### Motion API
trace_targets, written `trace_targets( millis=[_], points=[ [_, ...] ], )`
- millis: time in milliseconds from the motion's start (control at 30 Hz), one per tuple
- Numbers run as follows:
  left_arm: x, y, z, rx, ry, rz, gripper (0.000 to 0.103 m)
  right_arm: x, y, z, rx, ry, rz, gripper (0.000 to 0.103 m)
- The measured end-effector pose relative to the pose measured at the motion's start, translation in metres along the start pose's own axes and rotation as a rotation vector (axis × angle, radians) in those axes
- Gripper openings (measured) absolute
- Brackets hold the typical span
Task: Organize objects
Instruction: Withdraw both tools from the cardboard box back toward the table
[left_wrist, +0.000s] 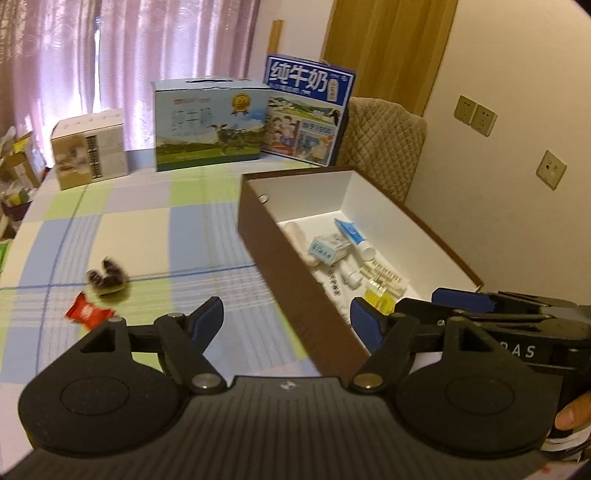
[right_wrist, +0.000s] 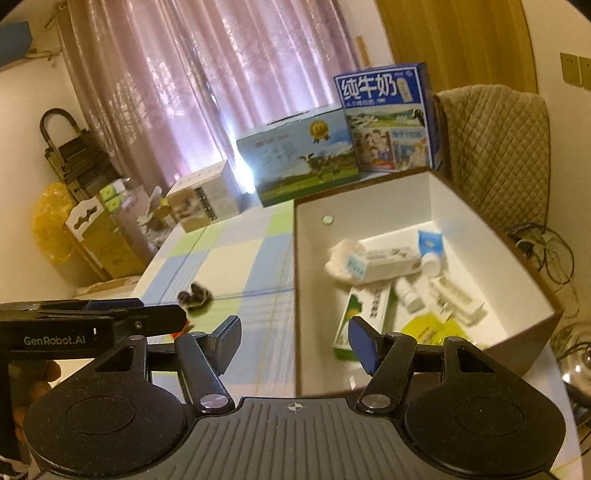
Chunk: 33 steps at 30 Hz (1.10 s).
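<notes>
Over the checked counter (left_wrist: 147, 229), your left claw (left_wrist: 288, 321) and right claw (right_wrist: 293, 338) gape empty beside the brown box (left_wrist: 295, 291).

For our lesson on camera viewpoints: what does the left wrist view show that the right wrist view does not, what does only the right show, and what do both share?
Only the left wrist view: a red wrapped candy lying whole on the checked tablecloth, and wall sockets.

Only the right wrist view: a green-and-white carton inside the brown box, a yellow bag and stacked cartons on the floor.

Both: the brown box of small toiletries, the blue milk carton, a dark fuzzy item, pink curtains, each view's own open, empty claw.
</notes>
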<state>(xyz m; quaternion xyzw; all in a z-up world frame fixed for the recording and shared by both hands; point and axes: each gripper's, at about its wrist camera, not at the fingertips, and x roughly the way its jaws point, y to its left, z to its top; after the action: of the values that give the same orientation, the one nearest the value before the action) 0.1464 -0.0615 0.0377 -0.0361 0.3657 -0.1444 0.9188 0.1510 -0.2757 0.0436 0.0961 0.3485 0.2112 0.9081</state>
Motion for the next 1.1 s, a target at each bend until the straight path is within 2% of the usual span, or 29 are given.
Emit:
trace_targets(
  millis=[500,1100],
  points=[
    [-0.026,0.055,-0.054,-0.145,0.057,0.117,0.072,0.025,0.048,-0.031,-0.060,0.073,0.062,0.062],
    [-0.011,0.096,-0.077,-0.211,0.122,0.252,0.072,0.091,0.084,-0.048,-0.146,0.150,0.076,0.062]
  ],
)
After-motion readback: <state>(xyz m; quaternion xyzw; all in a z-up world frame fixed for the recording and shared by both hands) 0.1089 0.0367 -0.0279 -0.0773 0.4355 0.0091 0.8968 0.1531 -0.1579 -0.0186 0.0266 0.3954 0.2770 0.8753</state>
